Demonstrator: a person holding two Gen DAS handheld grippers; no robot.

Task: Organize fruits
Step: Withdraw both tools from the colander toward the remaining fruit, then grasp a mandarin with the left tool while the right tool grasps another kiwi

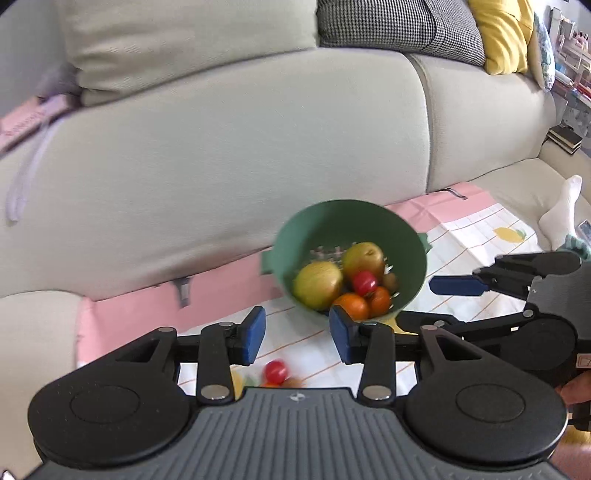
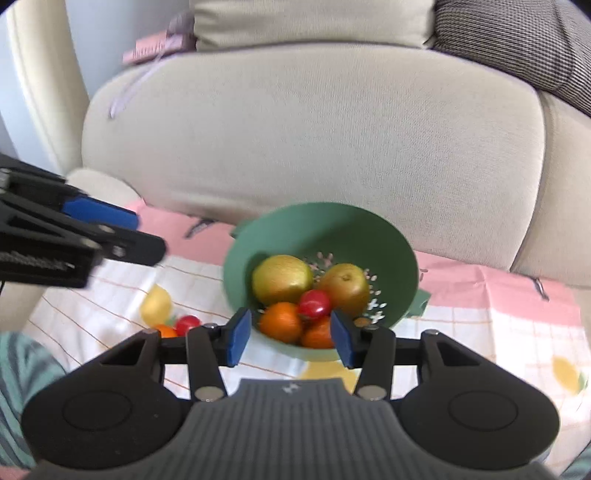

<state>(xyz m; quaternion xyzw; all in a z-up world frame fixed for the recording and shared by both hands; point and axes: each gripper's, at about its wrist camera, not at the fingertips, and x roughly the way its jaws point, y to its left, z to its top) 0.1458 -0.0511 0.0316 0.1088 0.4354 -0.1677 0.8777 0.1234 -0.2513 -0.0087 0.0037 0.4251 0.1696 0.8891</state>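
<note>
A green colander bowl (image 1: 351, 225) (image 2: 325, 229) stands on a pink and white checked cloth (image 1: 461, 236) on the sofa seat. In it lie two yellow-green round fruits (image 2: 282, 278), a red tomato (image 2: 314, 302) and oranges (image 2: 280, 321). On the cloth beside the bowl lie a loose red tomato (image 1: 276, 371) (image 2: 188, 323) and an orange (image 2: 165, 331), half hidden behind the fingers. My left gripper (image 1: 297, 336) hangs open above the cloth, just short of the bowl. My right gripper (image 2: 290, 338) is open above the bowl's near rim. Neither holds anything.
A beige sofa backrest (image 1: 221, 155) rises right behind the bowl. Checked (image 1: 402, 26) and yellow (image 1: 502, 33) cushions sit at the upper right. A person's white-socked foot (image 1: 561, 210) rests at the cloth's right end. A yellow shape (image 2: 157, 304) may be a lemon or a print.
</note>
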